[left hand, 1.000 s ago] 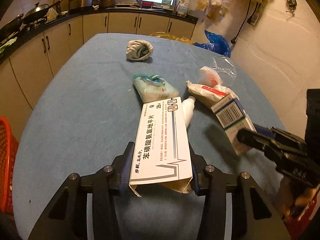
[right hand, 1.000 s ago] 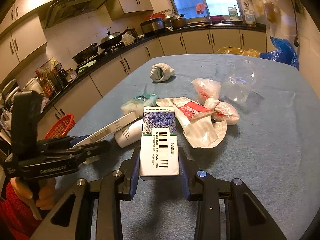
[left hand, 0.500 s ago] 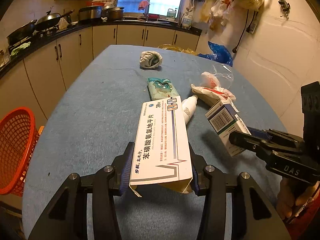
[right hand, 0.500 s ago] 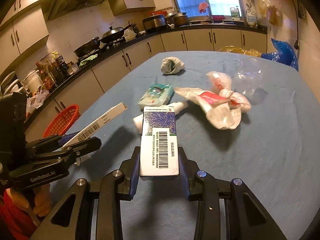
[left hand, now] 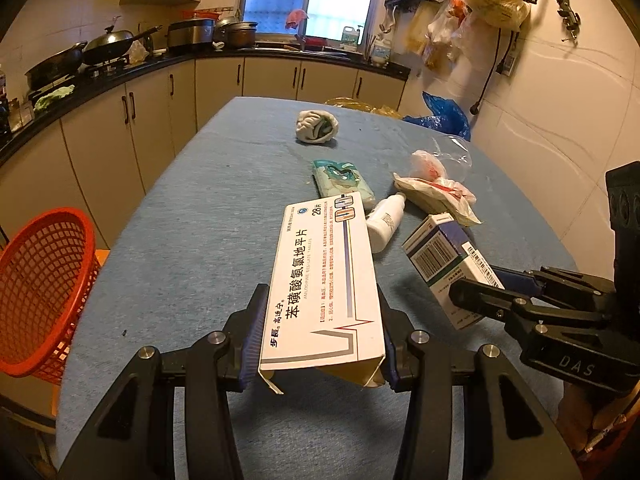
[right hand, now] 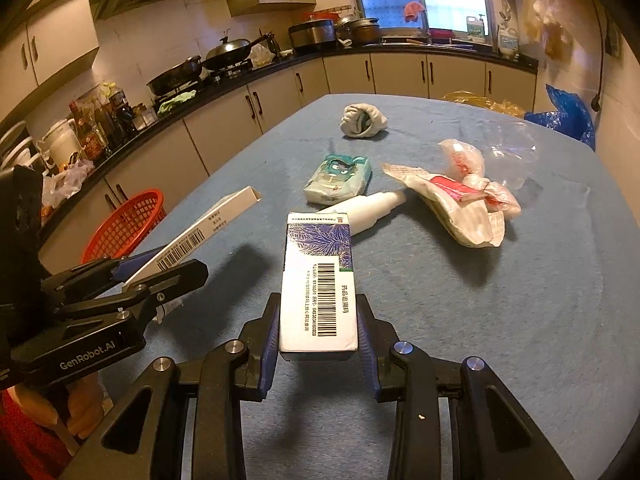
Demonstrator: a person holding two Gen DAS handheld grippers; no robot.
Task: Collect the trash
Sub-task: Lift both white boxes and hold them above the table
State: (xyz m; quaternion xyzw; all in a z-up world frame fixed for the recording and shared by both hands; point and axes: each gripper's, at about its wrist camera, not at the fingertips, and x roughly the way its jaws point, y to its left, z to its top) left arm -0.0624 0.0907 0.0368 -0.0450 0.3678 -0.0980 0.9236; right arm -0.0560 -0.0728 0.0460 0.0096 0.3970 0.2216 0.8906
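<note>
I hold both grippers tilted down over the table (left hand: pixel 192 216). Red basket (left hand: pixel 44 280) off the table's left edge; contents not visible. Left gripper (left hand: pixel 320 336) is clamped on the long white box (left hand: pixel 324 280), long axis pointing away. Right gripper (right hand: pixel 318 328) is clamped on the barcode box (right hand: pixel 318 280), likewise lengthwise away.

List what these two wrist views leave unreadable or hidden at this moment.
- Red basket: left view, its left side is cut off by the picture edge.
- White bottle: right view, its base is hidden behind the barcode box; label too small to read.
- White medicine box: left view, contents hidden; only its torn end flap shows.
- Clear plastic cup: right view, outline faint.
</note>
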